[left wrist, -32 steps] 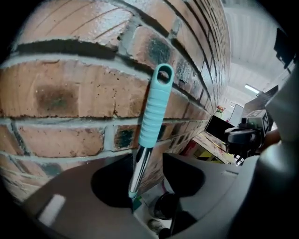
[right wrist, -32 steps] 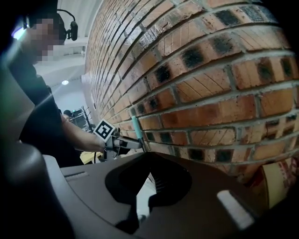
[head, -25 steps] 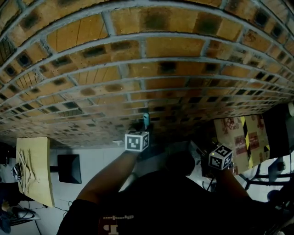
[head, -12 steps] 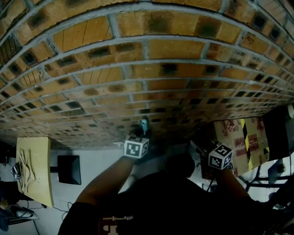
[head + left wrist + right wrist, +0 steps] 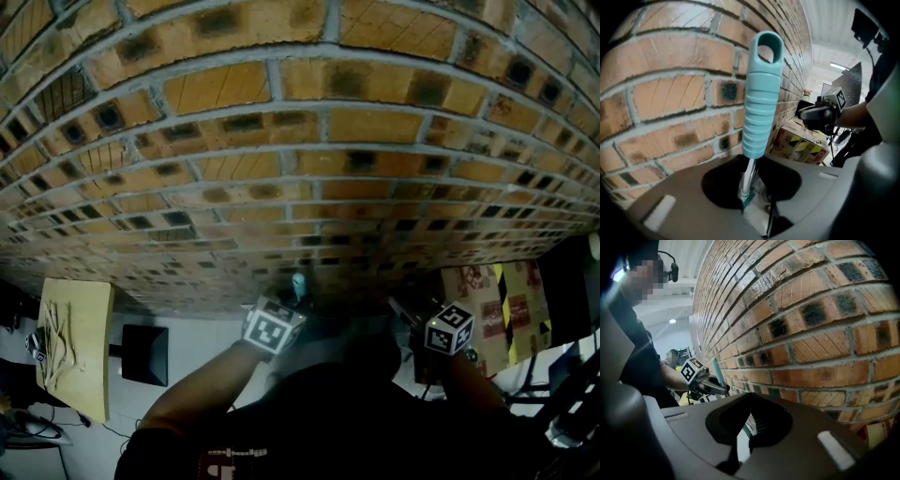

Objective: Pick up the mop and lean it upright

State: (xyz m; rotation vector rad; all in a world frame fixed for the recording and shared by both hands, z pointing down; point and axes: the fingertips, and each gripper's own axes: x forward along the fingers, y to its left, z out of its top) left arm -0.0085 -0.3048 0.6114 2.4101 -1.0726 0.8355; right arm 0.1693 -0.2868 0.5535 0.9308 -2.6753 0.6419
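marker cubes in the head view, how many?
2. One cube on the left gripper, whose jaws have just been closing on the mop; the other cube on the right gripper, to its right. None looks hidden.

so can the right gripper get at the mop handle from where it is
Likely yes: the mop handle stands bare above the left gripper, whose jaws have just been closing on it lower down, and nothing shows between it and the right gripper, whose jaws look empty.
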